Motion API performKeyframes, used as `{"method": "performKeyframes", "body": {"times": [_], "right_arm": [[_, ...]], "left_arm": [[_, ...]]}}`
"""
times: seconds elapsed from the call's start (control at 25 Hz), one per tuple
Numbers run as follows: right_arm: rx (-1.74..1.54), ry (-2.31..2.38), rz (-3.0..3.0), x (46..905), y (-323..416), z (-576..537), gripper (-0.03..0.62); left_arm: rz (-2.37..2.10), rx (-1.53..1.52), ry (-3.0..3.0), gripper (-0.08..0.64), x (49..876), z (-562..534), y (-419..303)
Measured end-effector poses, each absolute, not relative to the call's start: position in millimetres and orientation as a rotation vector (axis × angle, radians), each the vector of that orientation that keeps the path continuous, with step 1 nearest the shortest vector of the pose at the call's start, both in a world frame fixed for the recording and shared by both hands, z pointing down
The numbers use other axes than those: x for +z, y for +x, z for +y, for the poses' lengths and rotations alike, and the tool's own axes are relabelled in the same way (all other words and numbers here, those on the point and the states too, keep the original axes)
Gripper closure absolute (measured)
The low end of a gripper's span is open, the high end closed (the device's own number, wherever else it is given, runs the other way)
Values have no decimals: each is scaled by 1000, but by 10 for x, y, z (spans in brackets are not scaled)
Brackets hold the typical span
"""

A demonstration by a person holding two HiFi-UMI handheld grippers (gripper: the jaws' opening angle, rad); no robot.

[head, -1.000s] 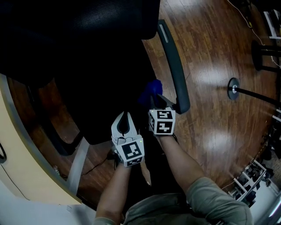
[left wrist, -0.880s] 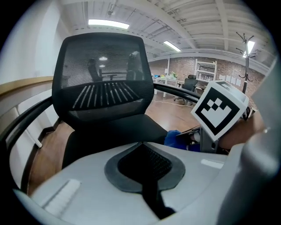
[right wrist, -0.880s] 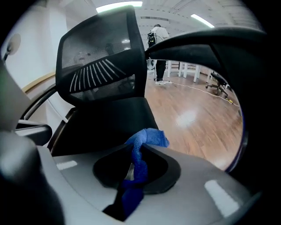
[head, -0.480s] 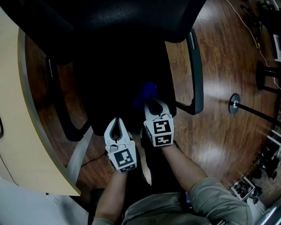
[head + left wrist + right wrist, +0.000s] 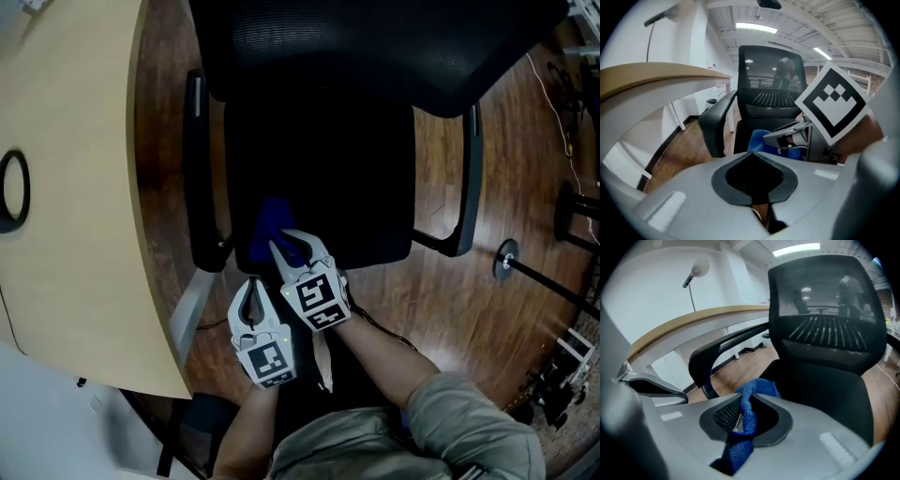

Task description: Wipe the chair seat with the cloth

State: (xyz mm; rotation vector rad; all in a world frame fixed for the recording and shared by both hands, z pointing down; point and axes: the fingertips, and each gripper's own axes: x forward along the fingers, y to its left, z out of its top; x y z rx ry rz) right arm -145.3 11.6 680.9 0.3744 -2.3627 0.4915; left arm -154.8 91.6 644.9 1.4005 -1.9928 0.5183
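Desk (image 5: 75,234) left of chair seat (image 5: 347,178) bearing cloth (image 5: 269,223)

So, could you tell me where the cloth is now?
In the head view, the cloth is clamped in the right gripper, at the seat's near corner beside the desk-side armrest.

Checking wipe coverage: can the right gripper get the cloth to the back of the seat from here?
Probably yes. The right gripper, shut on the blue cloth, is at a front corner of the seat; nothing lies on it up to the backrest, and the armrests stand aside.
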Motion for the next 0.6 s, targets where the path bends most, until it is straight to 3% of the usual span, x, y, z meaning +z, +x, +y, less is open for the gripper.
{"method": "performKeyframes", "body": {"times": [0.32,0.6], "right_arm": [[404,156,-2309,7231,-2005,741,541],[385,185,-2261,7414,-1872,727,541]], "left_arm": [[-2050,498,1273,555,6623,1445,-1894],[-2027,517,1313,555,6752,1405,-1862]]}}
